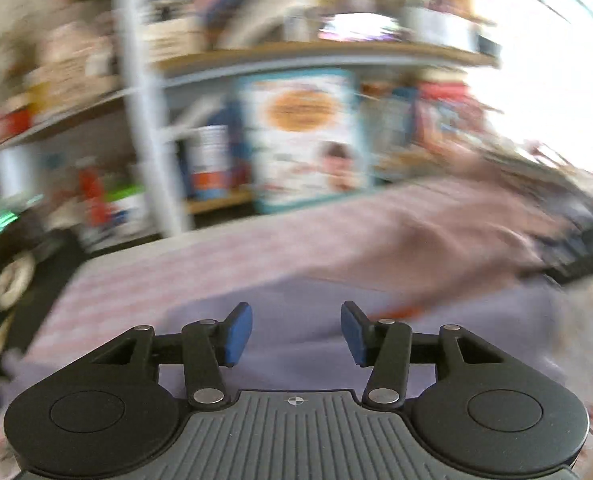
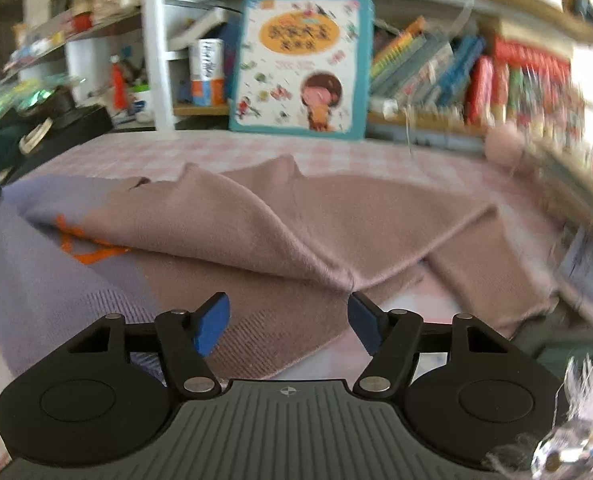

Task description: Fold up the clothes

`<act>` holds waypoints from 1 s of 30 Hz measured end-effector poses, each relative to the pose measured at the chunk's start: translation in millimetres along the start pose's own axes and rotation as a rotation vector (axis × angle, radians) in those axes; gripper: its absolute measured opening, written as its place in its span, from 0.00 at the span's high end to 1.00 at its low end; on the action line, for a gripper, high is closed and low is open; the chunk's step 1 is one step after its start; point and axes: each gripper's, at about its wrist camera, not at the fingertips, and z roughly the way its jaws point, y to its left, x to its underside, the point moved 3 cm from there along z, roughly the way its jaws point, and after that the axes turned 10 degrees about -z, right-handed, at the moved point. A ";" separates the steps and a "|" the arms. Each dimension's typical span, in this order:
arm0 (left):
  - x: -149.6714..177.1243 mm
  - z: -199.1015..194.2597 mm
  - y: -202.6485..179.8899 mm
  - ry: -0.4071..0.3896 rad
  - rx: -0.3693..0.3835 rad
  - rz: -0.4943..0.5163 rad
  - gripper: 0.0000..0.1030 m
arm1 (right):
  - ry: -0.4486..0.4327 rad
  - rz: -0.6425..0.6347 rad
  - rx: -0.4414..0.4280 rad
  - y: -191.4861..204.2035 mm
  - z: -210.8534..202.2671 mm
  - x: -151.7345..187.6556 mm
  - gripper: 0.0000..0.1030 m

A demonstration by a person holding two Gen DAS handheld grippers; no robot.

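Note:
A knit sweater, lilac (image 2: pixel 36 272) on one half and dusty pink (image 2: pixel 316 220) on the other, lies on a pink checked cloth (image 2: pixel 376 156), with an orange mark (image 2: pixel 84 246) on the lilac part. One pink sleeve (image 2: pixel 492 276) reaches right. My right gripper (image 2: pixel 289 326) is open and empty just above the sweater's near hem. My left gripper (image 1: pixel 296 334) is open and empty over the lilac part (image 1: pixel 296 304); the pink part (image 1: pixel 436 240) lies ahead right. The left wrist view is blurred.
Shelves behind the table hold a large picture book (image 2: pixel 302 64), rows of books (image 2: pixel 496 80) and small items. Dark objects (image 2: pixel 48 120) sit at the table's left end. A pink pompom (image 2: pixel 504 144) hangs at the right. The other gripper (image 1: pixel 588 248) shows at right.

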 end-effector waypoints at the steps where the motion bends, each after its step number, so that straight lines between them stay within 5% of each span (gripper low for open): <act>1: 3.1 -0.1 -13.8 0.010 0.037 0.033 0.42 | -0.014 -0.036 0.010 1.6 -4.4 -2.9 0.38; 3: 9.1 -2.5 -36.6 0.026 0.098 0.092 0.35 | -0.028 -0.126 0.028 4.9 -8.6 -10.1 0.37; 8: 28.1 -13.1 -65.3 0.058 0.167 0.197 0.34 | 0.003 -0.342 0.056 14.2 4.6 -20.0 0.38; 14: 39.8 -12.2 -112.6 0.078 0.296 0.295 0.34 | 0.038 -0.351 0.028 10.4 39.3 -29.2 0.39; 20: 50.8 8.7 -159.8 0.065 0.232 0.485 0.35 | 0.015 -0.322 0.022 6.9 47.8 -43.4 0.48; 21: 51.2 11.8 -161.7 0.065 0.223 0.499 0.41 | 0.007 -0.323 0.024 6.9 46.6 -44.6 0.48; 23: 51.5 18.9 -157.6 0.100 0.214 0.498 0.81 | 0.002 -0.333 0.012 7.0 45.3 -44.9 0.48; 28: 51.4 14.2 -115.2 0.131 0.187 0.382 0.93 | 0.040 -0.361 -0.061 11.9 45.9 -31.9 0.51; 30: 49.4 1.8 -91.8 0.135 0.187 0.297 0.94 | 0.060 -0.387 -0.055 15.1 47.4 -25.2 0.74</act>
